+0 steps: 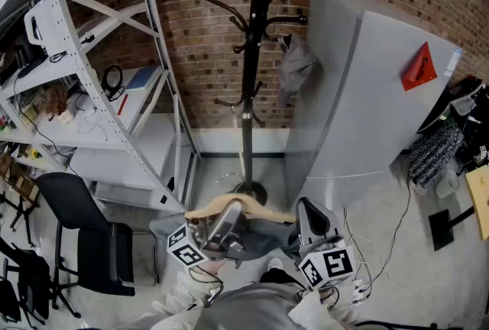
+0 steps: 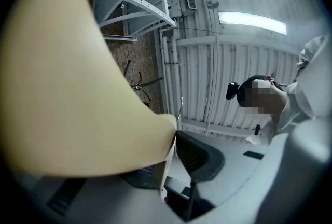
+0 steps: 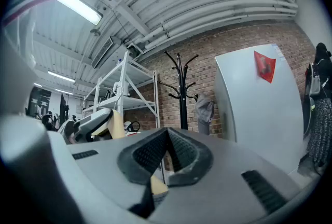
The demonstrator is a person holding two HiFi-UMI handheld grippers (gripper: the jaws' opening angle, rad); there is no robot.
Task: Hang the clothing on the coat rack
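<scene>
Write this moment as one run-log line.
left gripper grips hanger | right gripper shut | coat rack ahead | grey garment hangs there

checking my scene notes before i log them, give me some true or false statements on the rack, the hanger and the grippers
1. A grey garment hangs on the coat rack. True.
2. The coat rack stands against a white tiled wall. False: a brick wall is behind it.
3. The left gripper is closed on a cream hanger. True.
4. The red triangle is fixed to the metal shelving. False: it is on the pale grey panel to the right of the rack.
5. The right gripper has its fingers spread wide. False: they are together.
</scene>
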